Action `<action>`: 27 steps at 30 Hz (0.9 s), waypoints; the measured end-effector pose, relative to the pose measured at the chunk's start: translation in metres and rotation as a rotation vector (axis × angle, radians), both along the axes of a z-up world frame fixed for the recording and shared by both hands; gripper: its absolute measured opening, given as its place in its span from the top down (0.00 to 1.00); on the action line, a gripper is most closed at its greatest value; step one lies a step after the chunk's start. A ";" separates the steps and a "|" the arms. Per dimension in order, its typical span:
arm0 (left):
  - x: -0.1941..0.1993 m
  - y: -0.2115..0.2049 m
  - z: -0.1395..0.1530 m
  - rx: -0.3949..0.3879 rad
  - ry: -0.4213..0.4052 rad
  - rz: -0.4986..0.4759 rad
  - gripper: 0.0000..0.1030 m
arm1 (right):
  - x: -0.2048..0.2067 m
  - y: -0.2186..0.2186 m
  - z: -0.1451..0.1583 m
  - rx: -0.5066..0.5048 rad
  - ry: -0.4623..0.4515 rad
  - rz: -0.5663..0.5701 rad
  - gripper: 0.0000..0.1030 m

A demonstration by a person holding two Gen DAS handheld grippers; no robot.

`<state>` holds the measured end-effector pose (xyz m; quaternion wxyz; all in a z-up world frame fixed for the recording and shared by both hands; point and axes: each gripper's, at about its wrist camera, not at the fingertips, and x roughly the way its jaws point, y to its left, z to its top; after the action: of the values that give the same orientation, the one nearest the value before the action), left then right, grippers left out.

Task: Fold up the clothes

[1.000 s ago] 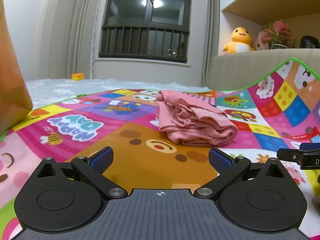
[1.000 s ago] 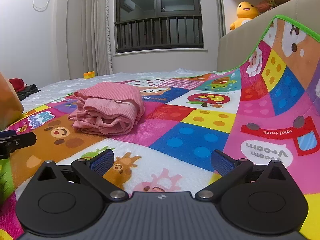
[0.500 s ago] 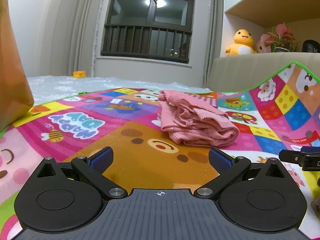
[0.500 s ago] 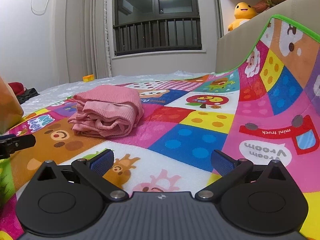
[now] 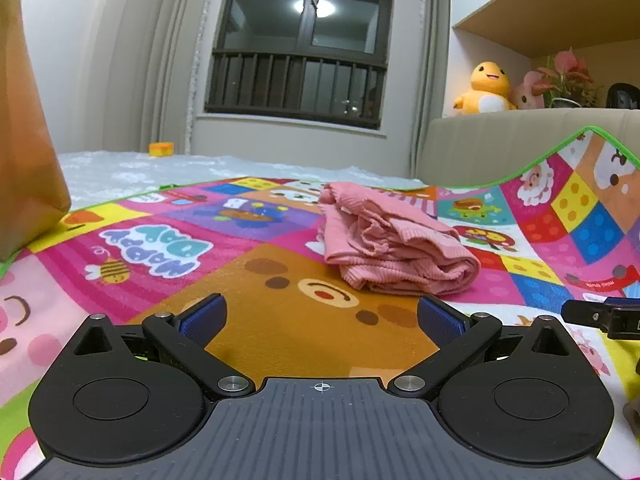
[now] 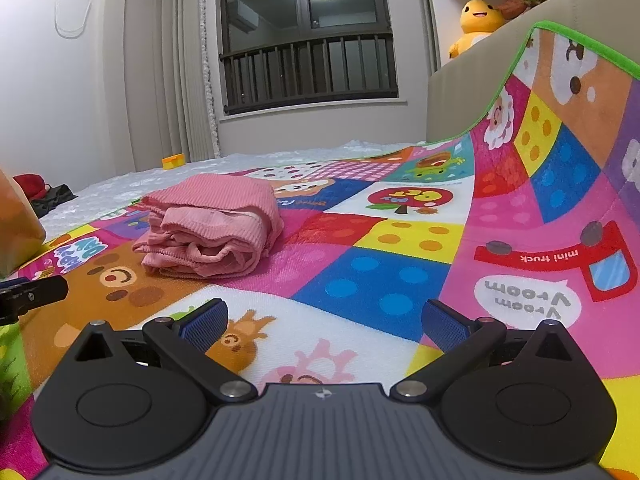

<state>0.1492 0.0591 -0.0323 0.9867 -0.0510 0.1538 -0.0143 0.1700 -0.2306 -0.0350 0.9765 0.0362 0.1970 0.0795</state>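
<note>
Garment folded into a thick pink ribbed bundle, resting on the play mat. From the left wrist view it lies ahead at roughly 1 o'clock, clear of the tongs; from the right wrist view the same bundle sits at about 11 o'clock, layered edges facing the camera.

Left tongs spread wide, blue pads apart, nothing between them, low over the brown bear patch of the mat. Right tongs likewise spread wide and empty, over a white panel with cartoon animals. Each tool's black tip shows at the edge of the other's view: 3 o'clock in the left view, 9 o'clock in the right.

Mat rides up a beige padded headboard at 2 o'clock. Yellow plush toy on the ledge above it. Dark barred window at 12 o'clock. Small yellow block on the pale bed cover beyond the mat. Orange-brown object at 9 o'clock, identity unclear.
</note>
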 end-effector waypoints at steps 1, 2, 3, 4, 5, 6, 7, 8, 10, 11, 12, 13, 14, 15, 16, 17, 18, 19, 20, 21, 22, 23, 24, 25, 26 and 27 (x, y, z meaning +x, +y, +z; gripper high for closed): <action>0.000 0.000 0.000 0.001 0.000 -0.001 0.00 | 0.000 0.000 0.000 0.001 0.000 0.000 0.00; 0.000 0.000 0.000 0.002 0.000 -0.001 0.00 | 0.000 0.000 0.000 0.001 0.000 0.000 0.00; 0.000 0.000 0.000 0.002 -0.001 -0.001 0.00 | 0.000 0.000 0.000 0.000 0.000 0.000 0.00; 0.000 0.000 0.000 0.002 -0.001 -0.001 0.00 | 0.000 0.000 0.000 0.000 -0.001 0.000 0.00; 0.000 0.000 0.000 0.001 -0.001 0.000 0.00 | 0.000 0.000 0.000 0.000 -0.001 -0.001 0.00; 0.000 0.000 0.000 0.001 -0.001 0.000 0.00 | 0.000 0.000 0.000 0.001 -0.001 -0.001 0.00; 0.000 0.001 0.000 0.000 0.000 0.000 0.00 | 0.000 0.000 0.000 0.001 -0.001 -0.001 0.00; 0.000 0.001 0.000 0.001 0.000 -0.001 0.00 | 0.000 -0.001 0.000 0.002 -0.001 -0.001 0.00; 0.000 0.001 0.000 0.001 0.000 -0.001 0.00 | 0.000 -0.001 0.000 0.003 0.000 -0.002 0.00; 0.000 0.000 0.000 0.002 0.000 -0.002 0.00 | 0.000 0.000 0.000 0.004 0.000 -0.002 0.00; 0.000 0.000 0.000 0.003 0.000 -0.003 0.00 | 0.000 0.000 0.000 0.004 0.000 -0.002 0.00; 0.000 -0.001 0.000 0.006 0.001 -0.007 0.00 | 0.000 0.000 0.000 0.004 0.001 -0.002 0.00; 0.000 -0.002 0.000 0.008 0.001 -0.011 0.00 | 0.000 -0.001 0.000 0.005 0.001 -0.001 0.00; 0.000 -0.003 0.000 0.013 0.002 -0.015 0.00 | 0.000 -0.001 0.000 0.005 0.002 -0.001 0.00; 0.001 -0.003 0.000 0.017 0.002 -0.018 0.00 | 0.000 0.000 0.000 0.004 0.003 -0.001 0.00; 0.000 -0.004 0.000 0.021 0.001 -0.020 0.00 | 0.000 0.000 0.000 0.004 0.004 -0.001 0.00; 0.000 -0.005 0.000 0.024 0.001 -0.021 0.00 | 0.000 0.000 0.000 0.004 0.005 -0.002 0.00; 0.000 -0.005 0.000 0.027 0.000 -0.022 0.00 | 0.001 -0.001 0.000 0.004 0.006 -0.002 0.00; 0.000 -0.005 0.000 0.028 0.001 -0.022 0.00 | 0.001 -0.001 0.000 0.004 0.007 -0.002 0.00; 0.000 -0.006 0.000 0.029 0.001 -0.023 0.00 | 0.001 -0.001 0.000 0.004 0.007 -0.002 0.00; 0.000 -0.006 0.000 0.030 0.002 -0.024 0.00 | 0.001 -0.001 0.000 0.004 0.007 -0.002 0.00; 0.000 -0.006 0.000 0.030 0.002 -0.024 0.00 | 0.001 -0.001 0.000 0.004 0.007 -0.002 0.00; 0.000 -0.006 0.000 0.031 0.003 -0.025 0.00 | 0.001 -0.001 0.000 0.004 0.007 -0.002 0.00; 0.000 -0.006 0.000 0.031 0.003 -0.026 0.00 | 0.001 -0.001 0.000 0.004 0.007 -0.002 0.00; 0.000 -0.006 0.000 0.032 0.004 -0.028 0.00 | 0.001 -0.001 0.000 0.004 0.007 -0.002 0.00; -0.001 -0.006 -0.001 0.033 0.004 -0.030 0.00 | 0.001 -0.001 0.000 0.004 0.007 -0.002 0.00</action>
<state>0.1487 0.0527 -0.0329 0.9867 -0.0323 0.1570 -0.0266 0.1710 -0.2314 -0.0352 0.9758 0.0385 0.2004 0.0788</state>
